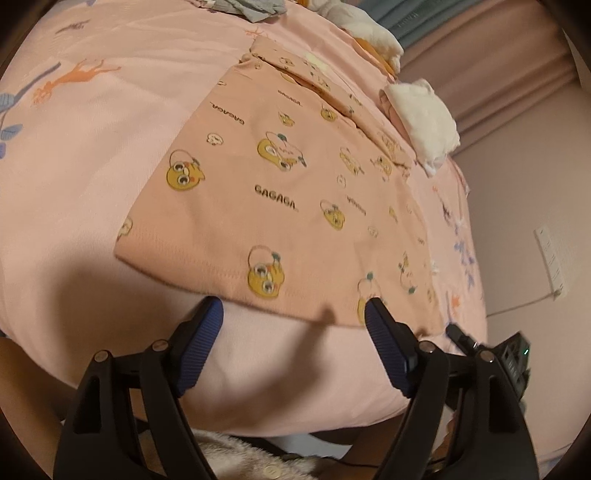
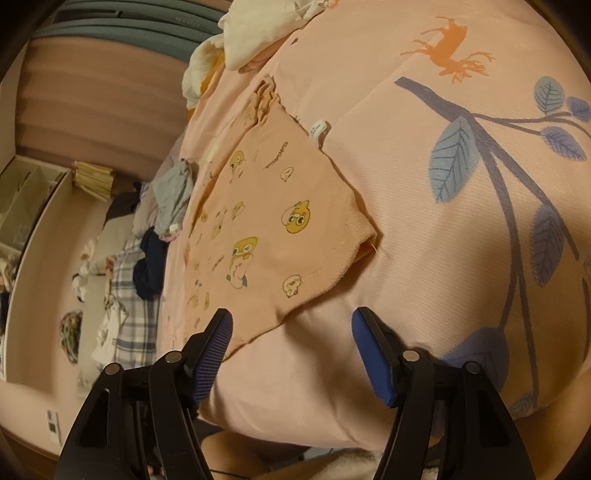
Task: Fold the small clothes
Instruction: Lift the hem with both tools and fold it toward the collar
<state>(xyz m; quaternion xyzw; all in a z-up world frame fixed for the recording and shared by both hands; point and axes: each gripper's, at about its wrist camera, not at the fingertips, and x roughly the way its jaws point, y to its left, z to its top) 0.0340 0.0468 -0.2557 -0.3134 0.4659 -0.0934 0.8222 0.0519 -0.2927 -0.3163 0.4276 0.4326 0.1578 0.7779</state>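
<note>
A small peach garment (image 1: 280, 184) printed with yellow cartoon faces and "GAGAGA" lies flat on the pink bed cover (image 1: 110, 147). My left gripper (image 1: 293, 310) is open and empty, its blue-padded fingertips just short of the garment's near hem. In the right wrist view the same garment (image 2: 273, 229) lies spread out with a white label at its far edge. My right gripper (image 2: 291, 321) is open and empty, at the garment's near corner, its left finger overlapping the hem edge.
A folded white cloth (image 1: 424, 122) lies past the garment near the bed's right edge. Grey clothes (image 1: 251, 7) lie at the far end. White fabric (image 2: 251, 33) is heaped at the head. Grey and dark clothes (image 2: 162, 221) lie at the bed's left side, beside a plaid blanket (image 2: 133, 295).
</note>
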